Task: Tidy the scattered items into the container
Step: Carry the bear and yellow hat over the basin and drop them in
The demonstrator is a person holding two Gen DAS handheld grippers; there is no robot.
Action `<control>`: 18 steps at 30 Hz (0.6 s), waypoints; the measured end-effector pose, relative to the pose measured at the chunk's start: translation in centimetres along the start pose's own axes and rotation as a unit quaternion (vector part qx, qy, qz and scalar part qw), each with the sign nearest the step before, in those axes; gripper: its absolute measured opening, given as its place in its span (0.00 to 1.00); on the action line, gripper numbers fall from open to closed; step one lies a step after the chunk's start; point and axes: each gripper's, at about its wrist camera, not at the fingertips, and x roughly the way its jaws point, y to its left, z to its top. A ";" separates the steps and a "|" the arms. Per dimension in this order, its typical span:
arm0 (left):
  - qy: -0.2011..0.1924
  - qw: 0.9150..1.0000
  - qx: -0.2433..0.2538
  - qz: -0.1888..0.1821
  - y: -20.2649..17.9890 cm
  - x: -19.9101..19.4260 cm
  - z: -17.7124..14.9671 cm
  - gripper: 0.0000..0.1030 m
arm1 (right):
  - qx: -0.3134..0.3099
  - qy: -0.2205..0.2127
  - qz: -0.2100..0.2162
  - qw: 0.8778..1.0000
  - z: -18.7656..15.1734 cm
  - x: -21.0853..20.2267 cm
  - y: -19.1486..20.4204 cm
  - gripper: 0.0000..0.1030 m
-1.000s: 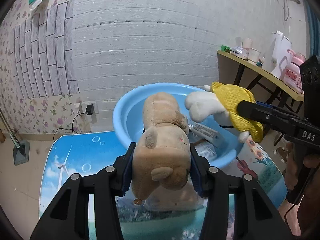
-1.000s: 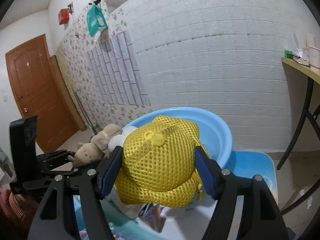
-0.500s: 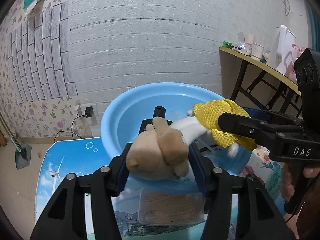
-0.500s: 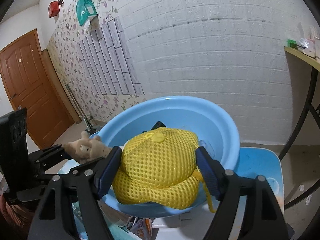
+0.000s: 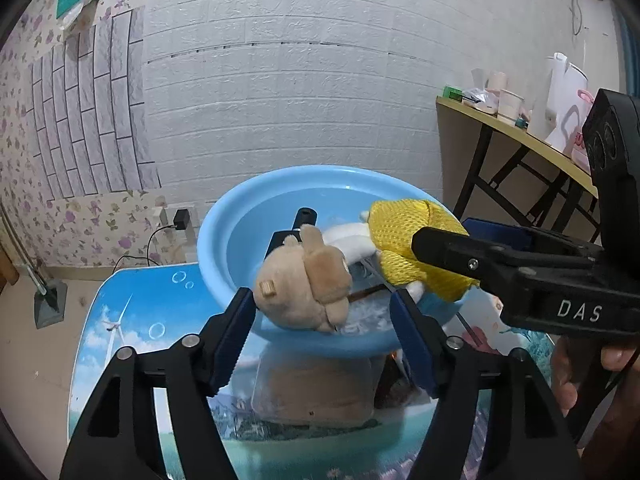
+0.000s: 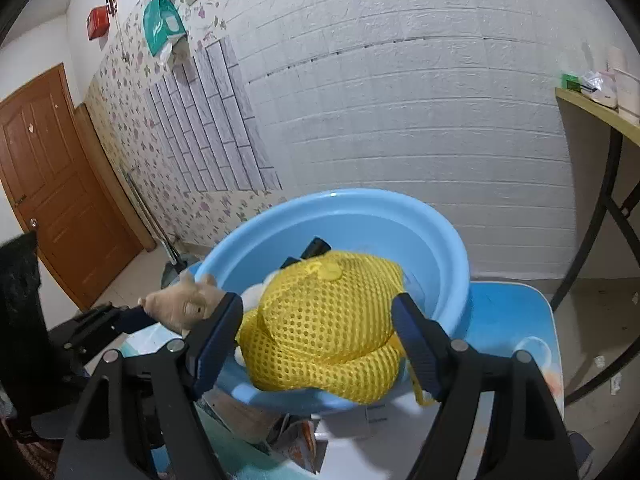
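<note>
A light blue basin (image 5: pixel 224 240) stands on a small table with a blue printed top (image 5: pixel 136 312). My left gripper (image 5: pixel 324 312) is open; a tan plush bear (image 5: pixel 304 284) lies on the basin's near rim, just beyond the fingertips and free of them. My right gripper (image 6: pixel 318 320) is shut on a white plush toy in a yellow mesh hat (image 6: pixel 320 320), held over the basin (image 6: pixel 360 220). The bear (image 6: pixel 176 304) shows at the left there. A black object (image 5: pixel 302 218) lies inside the basin.
A clear packet of brown stuff (image 5: pixel 316 388) and other packets (image 6: pixel 296 436) lie on the table before the basin. A white brick wall stands behind. A yellow side table (image 5: pixel 512 132) with cups stands right. A wooden door (image 6: pixel 52 184) is at left.
Both grippers moved forward and down over the basin. My left gripper opened and the bear dropped onto the basin's rim. The right gripper still holds the yellow-hatted toy.
</note>
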 end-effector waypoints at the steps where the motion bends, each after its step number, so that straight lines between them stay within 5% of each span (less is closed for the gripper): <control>1: 0.000 1.000 0.000 0.000 -0.1 -0.3 -0.1 0.71 | 0.001 0.001 0.001 1.000 -0.2 -0.2 0.0 0.75; 8: -0.001 1.000 -0.003 0.019 -0.4 -2.4 -0.2 0.82 | 0.013 0.001 0.001 1.000 -0.6 -2.3 0.4 0.75; 18: 0.006 0.999 -0.027 0.034 1.1 -5.0 -1.9 0.84 | 0.037 0.037 -0.011 0.999 -2.2 -3.2 1.6 0.75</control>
